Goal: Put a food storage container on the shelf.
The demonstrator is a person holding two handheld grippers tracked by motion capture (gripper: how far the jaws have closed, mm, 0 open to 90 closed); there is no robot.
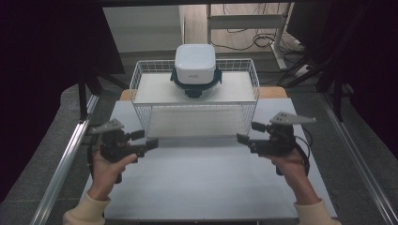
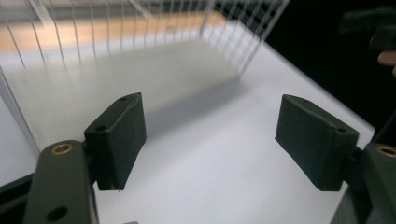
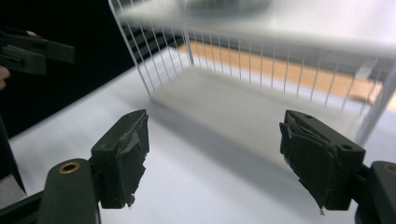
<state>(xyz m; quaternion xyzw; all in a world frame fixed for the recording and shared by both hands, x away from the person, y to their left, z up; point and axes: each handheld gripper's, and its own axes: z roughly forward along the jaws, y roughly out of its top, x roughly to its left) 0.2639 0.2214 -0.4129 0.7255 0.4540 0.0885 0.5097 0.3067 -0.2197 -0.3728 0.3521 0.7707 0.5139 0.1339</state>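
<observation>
1. Both forearms in cream sleeves are coming in from the near edge of the high view, each hand gripping a black claw over the white table [image 1: 197, 187].
2. Left claw [image 1: 146, 140] is standing wide open, its jaws spread far apart with nothing between them; its pads [image 2: 122, 135] are hovering over bare table top, touching nothing.
3. Right claw [image 1: 249, 132] is likewise gaping wide and carrying nothing; its pads [image 3: 125, 156] are looking frayed and torn at the edges.
4. Both claws are pointing inward toward each other, well apart, just in front of a white wire rack [image 1: 195, 101] that is sitting at the far middle of the table.
5. On the rack's upper shelf a white lidded container [image 1: 195, 63] with dark side clips is resting, centred, beyond and above both claws, roughly midway between them.
6. Metal rails are running along both sides of the table, grey floor is lying beyond them, dark curtains are hanging at left and right, and cables are trailing on the floor behind the rack.
</observation>
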